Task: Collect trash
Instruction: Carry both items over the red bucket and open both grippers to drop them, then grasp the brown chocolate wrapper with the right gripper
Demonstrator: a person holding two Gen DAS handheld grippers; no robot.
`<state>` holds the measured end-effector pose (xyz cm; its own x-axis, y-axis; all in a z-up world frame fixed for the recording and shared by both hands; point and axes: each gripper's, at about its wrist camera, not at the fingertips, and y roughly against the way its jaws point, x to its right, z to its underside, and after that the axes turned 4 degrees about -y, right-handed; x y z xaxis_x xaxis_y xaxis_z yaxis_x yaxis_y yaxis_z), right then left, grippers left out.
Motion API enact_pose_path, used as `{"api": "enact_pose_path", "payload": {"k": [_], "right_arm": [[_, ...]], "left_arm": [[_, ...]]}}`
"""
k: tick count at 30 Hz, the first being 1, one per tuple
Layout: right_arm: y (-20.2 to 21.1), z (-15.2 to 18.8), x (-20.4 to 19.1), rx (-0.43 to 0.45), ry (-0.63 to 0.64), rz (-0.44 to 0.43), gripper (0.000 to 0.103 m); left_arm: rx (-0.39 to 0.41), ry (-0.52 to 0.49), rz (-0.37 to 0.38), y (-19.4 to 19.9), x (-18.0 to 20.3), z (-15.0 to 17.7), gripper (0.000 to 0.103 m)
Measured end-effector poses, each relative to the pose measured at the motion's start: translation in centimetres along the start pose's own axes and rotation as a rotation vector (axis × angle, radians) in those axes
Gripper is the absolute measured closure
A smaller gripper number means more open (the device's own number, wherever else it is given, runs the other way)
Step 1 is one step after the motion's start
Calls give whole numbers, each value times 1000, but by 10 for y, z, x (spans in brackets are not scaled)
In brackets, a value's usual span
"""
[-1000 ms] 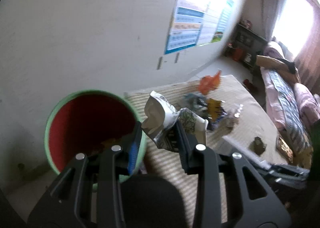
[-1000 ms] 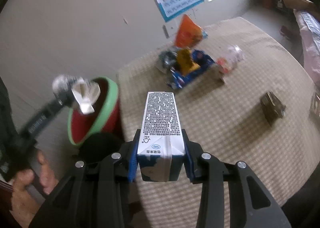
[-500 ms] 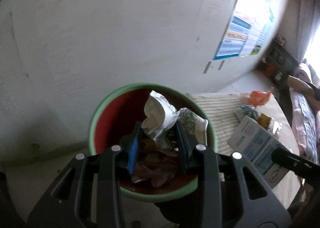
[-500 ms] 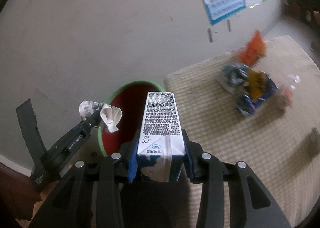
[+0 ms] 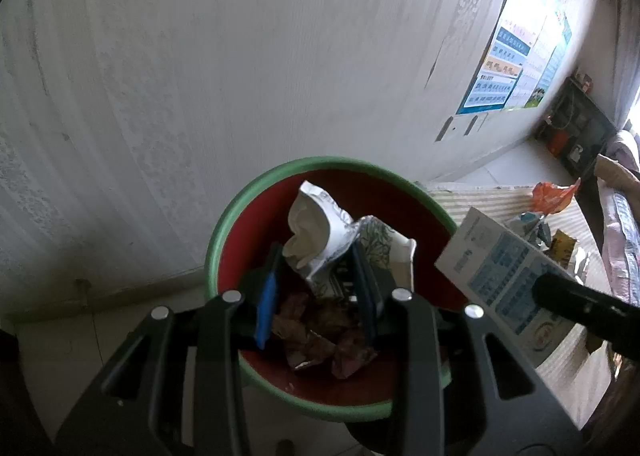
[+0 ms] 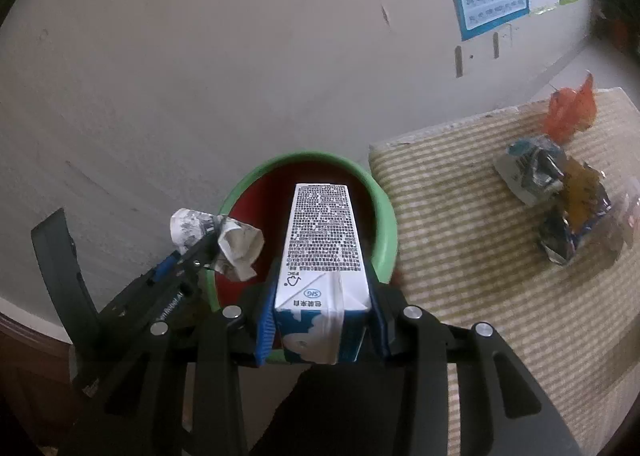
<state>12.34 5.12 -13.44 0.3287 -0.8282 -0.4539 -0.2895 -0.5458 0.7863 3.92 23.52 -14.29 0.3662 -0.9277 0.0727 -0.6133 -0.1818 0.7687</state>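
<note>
Against a pale wall, left claw (image 5: 316,288) grips a crumpled wrapper (image 5: 320,232) above the bin (image 5: 256,192); right claw (image 6: 322,320) beside it grips a milk carton (image 6: 320,240).

A pale, faintly patterned wall (image 5: 224,68) fills most of both views. At two o'clock a blue-edged poster (image 5: 516,68) hangs on it, washed by bright daylight. Pale floor (image 5: 80,332) meets the wall at eight o'clock. At three o'clock a striped woven mat (image 6: 472,224) covers the floor. A dark shelf (image 5: 576,124) stands beyond it, with bedding (image 5: 624,224) at the right edge.
</note>
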Motion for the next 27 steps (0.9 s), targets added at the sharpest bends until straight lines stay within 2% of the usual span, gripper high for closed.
{"api": "enact_pose_path", "payload": {"k": [3,4,5,6,8,10,11,15,19,21,27], "right_arm": [[-4,-6,-9,8,20,-10,65],[-5,-7,-12,8,30,-19,64],[-6,-8,-15,9,38,-21,63],[-6,-9,-17,15,45,-18,57],[-5,-11,-22,31,58,-21,49],[-1,-10,-24,53,70,-28,48],[1,-9,-23,57,73,-26,48],[18,-2,-7,98,63,15,46],[41,14,38,120,35,143,45],[54,25,73,125,3,242,45],[104,60,201,160,-219,502,45]], "left_arm": [[4,14,-19,-2,-2,0,69],[4,21,-28,-4,-2,0,62],[4,27,-35,-5,-3,0,49],[9,38,-40,-5,-5,1,45],[9,49,-41,-4,-8,2,44],[2,49,-48,-5,-9,2,43],[3,52,-54,-5,-10,3,39],[13,64,-42,0,-6,3,38],[17,22,-25,6,10,5,37],[19,3,-15,9,19,6,35],[12,-50,32,18,54,11,30]]}}
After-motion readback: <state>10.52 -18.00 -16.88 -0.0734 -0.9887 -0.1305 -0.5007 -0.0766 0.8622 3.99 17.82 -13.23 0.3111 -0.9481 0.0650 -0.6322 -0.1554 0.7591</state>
